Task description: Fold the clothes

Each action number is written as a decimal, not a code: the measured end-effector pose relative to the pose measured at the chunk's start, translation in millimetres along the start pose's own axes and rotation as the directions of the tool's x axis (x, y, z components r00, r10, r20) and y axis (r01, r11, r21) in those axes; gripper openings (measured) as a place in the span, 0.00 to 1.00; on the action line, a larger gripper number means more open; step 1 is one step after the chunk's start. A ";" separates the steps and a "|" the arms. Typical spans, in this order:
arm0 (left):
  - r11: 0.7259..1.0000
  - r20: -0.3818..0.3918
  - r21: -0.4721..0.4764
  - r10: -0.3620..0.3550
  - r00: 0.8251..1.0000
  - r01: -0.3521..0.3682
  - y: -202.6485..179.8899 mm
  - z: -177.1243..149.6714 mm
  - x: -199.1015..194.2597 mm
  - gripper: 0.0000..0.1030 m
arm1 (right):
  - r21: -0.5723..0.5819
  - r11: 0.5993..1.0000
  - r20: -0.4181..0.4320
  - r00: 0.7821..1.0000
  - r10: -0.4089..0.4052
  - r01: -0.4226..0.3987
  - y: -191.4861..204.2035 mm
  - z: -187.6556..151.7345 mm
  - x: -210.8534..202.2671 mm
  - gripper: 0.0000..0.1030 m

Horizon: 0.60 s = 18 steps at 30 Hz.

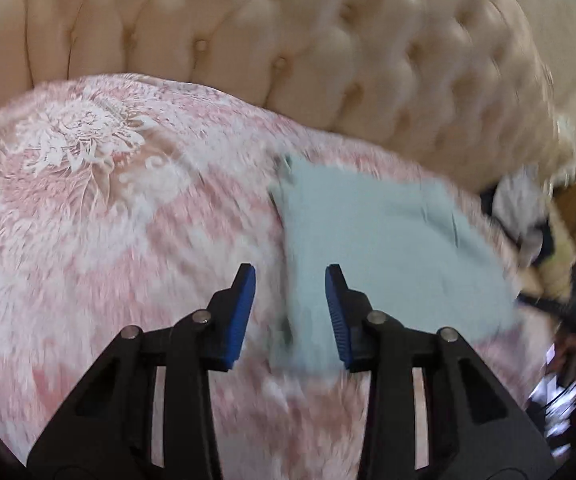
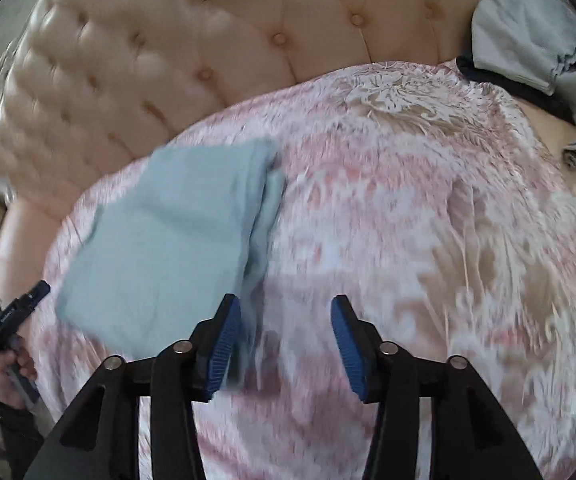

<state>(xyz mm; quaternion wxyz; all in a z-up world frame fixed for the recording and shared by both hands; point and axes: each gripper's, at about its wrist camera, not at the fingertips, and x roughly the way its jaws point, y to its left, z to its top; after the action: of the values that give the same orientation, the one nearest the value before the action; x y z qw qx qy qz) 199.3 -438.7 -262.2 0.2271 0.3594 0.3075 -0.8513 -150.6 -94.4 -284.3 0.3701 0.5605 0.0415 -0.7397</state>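
1. Far left in the right wrist view, a person's hand (image 2: 9, 372) grips the handle of the left gripper (image 2: 19, 312), seen from the side at the edge of the bed. From this angle I cannot tell how its fingers stand.
2. Just right of that lies a pale blue-green garment (image 2: 167, 240), folded into a rough rectangle and flat on the pink and white floral bedspread (image 2: 408, 240). A second layer of the same cloth shows along its right edge.
3. The right gripper (image 2: 283, 352) hovers low over the bedspread with its blue-padded fingers spread wide and nothing between them. Its left finger sits over the garment's near right corner; both views are blurred, so contact is unclear.
4. Behind the bed stands a cream tufted headboard (image 2: 207, 48) with buttons.
5. At upper right in the same view, a grey cloth (image 2: 528, 28) lies bunched beside the bedspread.
6. In the left wrist view, the left gripper (image 1: 290, 316) is likewise wide apart and empty. The garment (image 1: 388, 248) lies ahead and to the right, its near left edge running between the fingers.
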 end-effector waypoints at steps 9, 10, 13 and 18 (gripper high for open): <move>0.998 -0.082 0.056 0.034 0.996 -0.029 -12.2 9.7 38.1 0.04 | -0.068 0.997 -0.075 0.997 0.024 -0.029 20.9 -15.0 23.1 0.51; 0.998 -0.086 0.055 0.027 0.996 -0.022 -11.8 10.4 37.7 0.04 | -0.079 0.996 -0.079 0.997 0.026 -0.032 23.7 -14.3 25.7 0.35; 0.998 -0.086 0.057 0.027 0.996 -0.022 -9.4 11.2 34.6 0.04 | -0.108 0.994 -0.064 0.998 0.028 -0.035 29.9 -9.3 24.3 0.06; 0.998 -0.079 0.056 0.012 0.997 -0.008 -6.5 7.0 22.6 0.04 | -0.159 0.987 0.000 1.000 0.026 -0.026 42.4 -13.9 1.2 0.06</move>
<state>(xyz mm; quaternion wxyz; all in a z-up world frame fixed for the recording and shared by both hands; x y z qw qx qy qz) 177.7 -442.7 -273.0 0.2089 0.4005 0.2905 -0.8435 -114.3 -119.0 -275.5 0.4232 0.5289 0.0928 -0.7298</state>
